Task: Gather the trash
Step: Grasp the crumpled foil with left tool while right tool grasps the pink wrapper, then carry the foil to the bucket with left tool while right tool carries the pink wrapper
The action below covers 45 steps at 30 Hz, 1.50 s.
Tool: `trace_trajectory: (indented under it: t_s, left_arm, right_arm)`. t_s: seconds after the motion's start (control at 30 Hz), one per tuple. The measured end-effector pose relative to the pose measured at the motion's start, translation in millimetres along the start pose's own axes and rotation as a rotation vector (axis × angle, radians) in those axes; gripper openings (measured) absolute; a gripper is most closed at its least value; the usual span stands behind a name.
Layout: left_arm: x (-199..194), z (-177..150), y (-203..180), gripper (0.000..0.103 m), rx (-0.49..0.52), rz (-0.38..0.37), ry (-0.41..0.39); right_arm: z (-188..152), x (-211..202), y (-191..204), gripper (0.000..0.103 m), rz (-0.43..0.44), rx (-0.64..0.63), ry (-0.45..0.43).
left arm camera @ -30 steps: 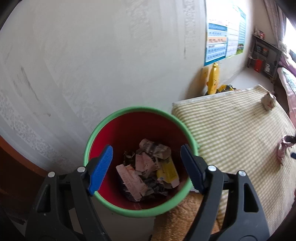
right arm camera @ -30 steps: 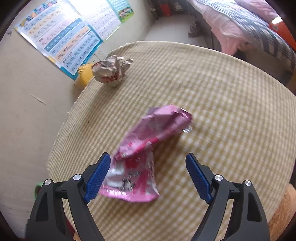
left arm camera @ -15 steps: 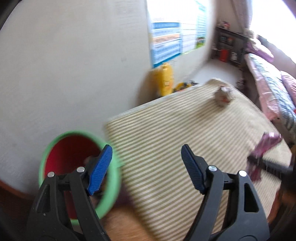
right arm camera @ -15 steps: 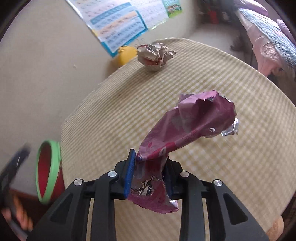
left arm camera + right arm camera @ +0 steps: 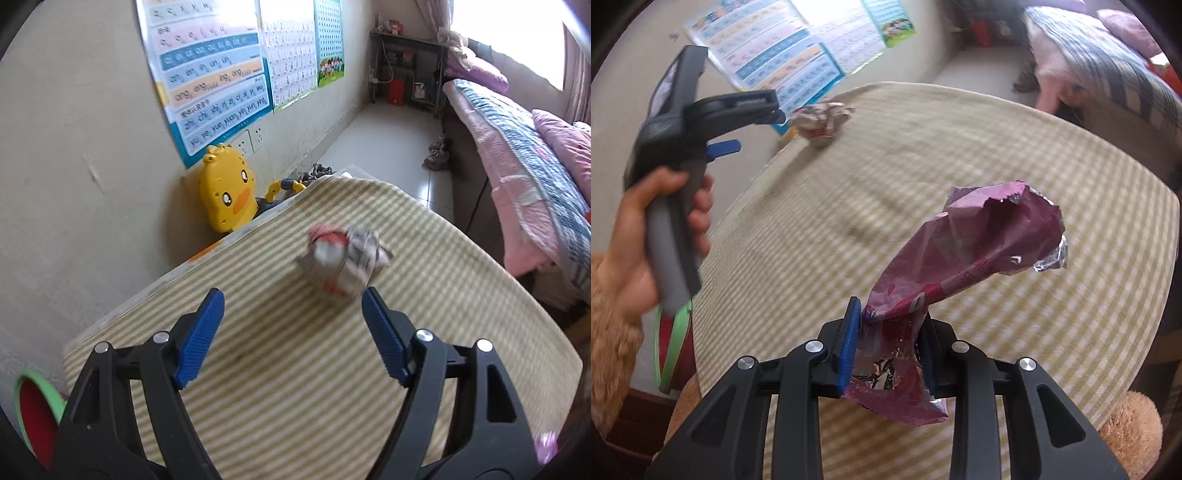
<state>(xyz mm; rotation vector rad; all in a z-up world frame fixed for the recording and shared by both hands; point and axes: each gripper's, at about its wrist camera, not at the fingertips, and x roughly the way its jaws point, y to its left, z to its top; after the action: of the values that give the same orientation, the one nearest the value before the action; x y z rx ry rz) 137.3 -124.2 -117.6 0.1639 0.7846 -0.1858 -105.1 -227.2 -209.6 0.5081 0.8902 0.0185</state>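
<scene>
Two grippers over a checked table cover: one wrapper clamped, one wad of trash loose.

Right gripper (image 5: 888, 341): blue pads pinched on a pink foil wrapper (image 5: 975, 243), whose free end stands clear above the table cover (image 5: 1052, 155). Left gripper (image 5: 291, 332): jaws spread wide, nothing between them; crumpled paper ball (image 5: 345, 260) lies on the cover just beyond the fingertips, nearer the right-hand pad. Right wrist view alone shows the left hand (image 5: 635, 243) on the gripper's grey handle. Left wrist view alone shows a yellow duck toy (image 5: 227, 192) past the cover's far edge. Green-rimmed red bin (image 5: 33, 410) beside the cover's near-left corner.
</scene>
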Motion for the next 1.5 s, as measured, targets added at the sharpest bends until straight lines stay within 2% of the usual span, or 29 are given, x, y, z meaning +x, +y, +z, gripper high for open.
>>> trace_trajectory:
  t_s: [0.1,0.37,0.43,0.47,0.57,0.77,0.97,1.2,1.33,1.5]
  left_arm:
    - [18,9,-13,0.074,0.007,0.01,0.017]
    - [55,21,-34,0.074,0.062,0.052,0.08]
    - [57,23,-36,0.062,0.068,0.041,0.087]
    - [57,23,-37,0.049,0.073,0.039,0.09]
    - [49,21,-35,0.043,0.073,0.008,0.073]
    - [5,2,-23,0.038,0.078,-0.005,-0.013]
    - [-69,-27,10,0.038,-0.026,-0.073,-0.06]
    - [-139,-65,52,0.038,-0.053,-0.054,-0.065]
    - [-161,-89,69,0.038,-0.007,-0.003,-0.075]
    - [-189,-108,96,0.038,-0.064,0.009,-0.107]
  right_arm:
    - [3,-3,-14,0.029,0.026,0.046,-0.016]
    - [5,-10,-18,0.029,0.089,0.05,-0.026]
    - [5,-10,-18,0.029,0.093,0.051,-0.027]
    - [5,-10,-18,0.029,0.095,0.053,-0.026]
    - [4,-9,-18,0.029,0.093,0.054,-0.024]
    - [5,-6,-14,0.029,0.071,0.037,-0.031]
    - [3,-4,-6,0.029,0.031,0.005,-0.037]
    - [1,-7,9,0.03,-0.022,-0.044,-0.037]
    - [2,-12,19,0.03,-0.038,-0.053,-0.04]
    - [3,-27,37,0.03,-0.037,-0.06,-0.051]
